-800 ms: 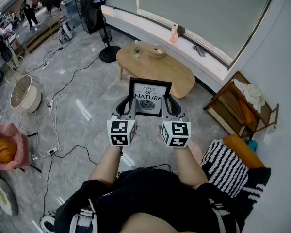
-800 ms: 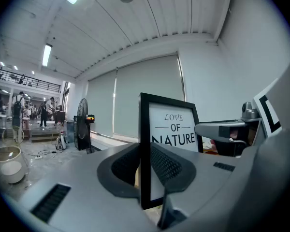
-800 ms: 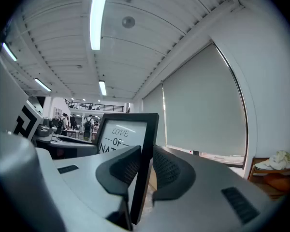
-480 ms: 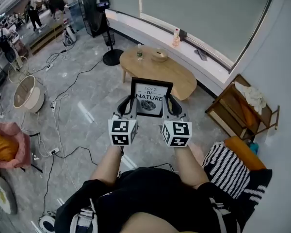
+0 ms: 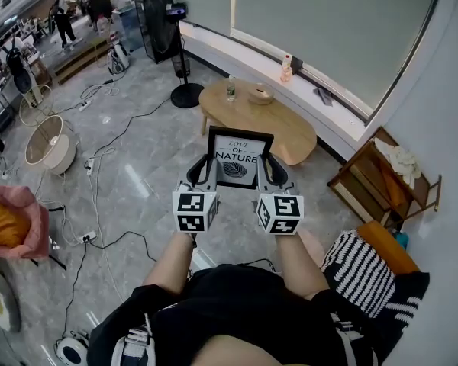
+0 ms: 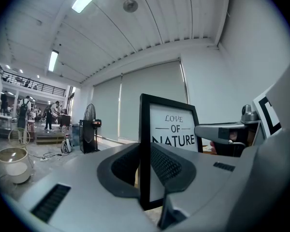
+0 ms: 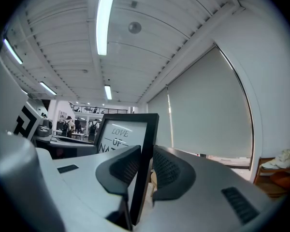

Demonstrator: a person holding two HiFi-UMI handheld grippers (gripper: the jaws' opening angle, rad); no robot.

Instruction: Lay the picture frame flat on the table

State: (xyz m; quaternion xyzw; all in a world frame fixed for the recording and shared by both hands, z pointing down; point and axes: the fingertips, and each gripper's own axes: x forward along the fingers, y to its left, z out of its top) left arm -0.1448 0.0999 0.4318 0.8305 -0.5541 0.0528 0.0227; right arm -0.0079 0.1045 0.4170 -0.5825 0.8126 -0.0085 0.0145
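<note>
One picture frame, two hand-held grippers, one table

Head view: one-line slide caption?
Left hand-held gripper and right hand-held gripper clamp the black rectangular picture frame upright above the grey floor, oval wooden table ahead.

I record the picture frame as black-bordered, its white print carrying black lettering and a dark leaf motif. Left gripper and right gripper: grey bodies, with cubes in black-and-white square markers. Tabletop at 12 o'clock: pale wood. Floor: grey, marbled. At 4 o'clock, black-and-white striped fabric; at 9 o'clock, a pink bag.
</note>
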